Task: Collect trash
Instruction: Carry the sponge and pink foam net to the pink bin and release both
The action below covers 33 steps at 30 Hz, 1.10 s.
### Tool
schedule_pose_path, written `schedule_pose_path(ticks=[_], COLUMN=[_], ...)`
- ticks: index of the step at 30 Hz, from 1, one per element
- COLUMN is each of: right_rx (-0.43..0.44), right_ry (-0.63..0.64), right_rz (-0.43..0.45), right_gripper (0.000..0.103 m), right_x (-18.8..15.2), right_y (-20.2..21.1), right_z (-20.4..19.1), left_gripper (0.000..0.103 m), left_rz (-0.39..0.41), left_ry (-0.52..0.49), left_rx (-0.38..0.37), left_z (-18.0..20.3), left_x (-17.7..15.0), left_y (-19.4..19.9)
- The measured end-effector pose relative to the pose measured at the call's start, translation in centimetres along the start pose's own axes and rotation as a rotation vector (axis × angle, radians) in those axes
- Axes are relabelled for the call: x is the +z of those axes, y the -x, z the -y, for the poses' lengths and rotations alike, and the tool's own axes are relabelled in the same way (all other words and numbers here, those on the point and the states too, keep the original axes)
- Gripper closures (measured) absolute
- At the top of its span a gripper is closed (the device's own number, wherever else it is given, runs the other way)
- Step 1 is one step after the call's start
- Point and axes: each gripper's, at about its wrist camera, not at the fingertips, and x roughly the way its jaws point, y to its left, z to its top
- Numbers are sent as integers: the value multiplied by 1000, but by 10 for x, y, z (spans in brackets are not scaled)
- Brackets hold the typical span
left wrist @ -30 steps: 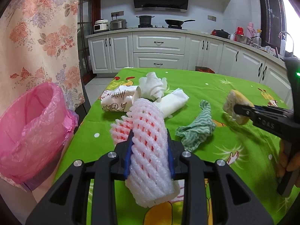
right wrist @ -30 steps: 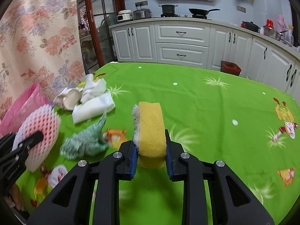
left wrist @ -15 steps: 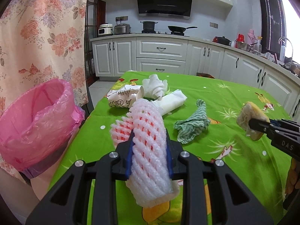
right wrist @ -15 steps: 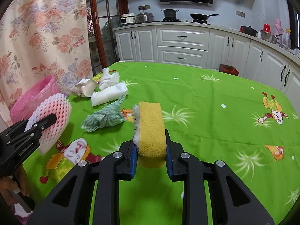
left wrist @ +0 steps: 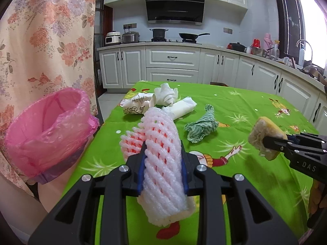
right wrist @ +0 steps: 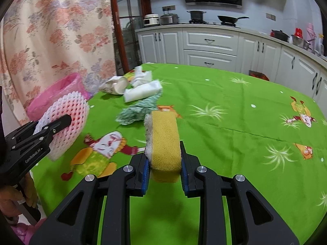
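Observation:
My left gripper is shut on a white-and-pink foam fruit net, held above the green table's left side; the net also shows in the right wrist view. My right gripper is shut on a yellow sponge, seen at the right in the left wrist view. A bin lined with a pink bag stands off the table's left edge. A crumpled paper cup, white tissues, a white wrapper and a green striped cloth lie on the table.
The table carries a green cartoon-print cloth. A floral curtain hangs behind the bin. White kitchen cabinets with a stove, pots and a sink line the far wall and right side.
Both grippers have pulled back and up from the table and swung left toward the bin, each still holding its item. The litter on the table has not moved.

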Motion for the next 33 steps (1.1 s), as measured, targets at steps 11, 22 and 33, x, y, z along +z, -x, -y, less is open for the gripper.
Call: schedule_pose_path(ticks=[11,22,33], right_rx=[122,269,417], right_ry=[75,153,238], right_rz=[5,9,38], right_gripper=[78,78,78], right_x=[14,50,104], right_y=[1,-16,-52], right_z=[-47,-105,-179], left_gripper=[76,76,76], left_rz=[57,145,169], left_ry=[7,70,106], left_rx=[43,143,263], left_z=[-33,-85,-155], left_x=[1,25,45], left_y=[35,60,67])
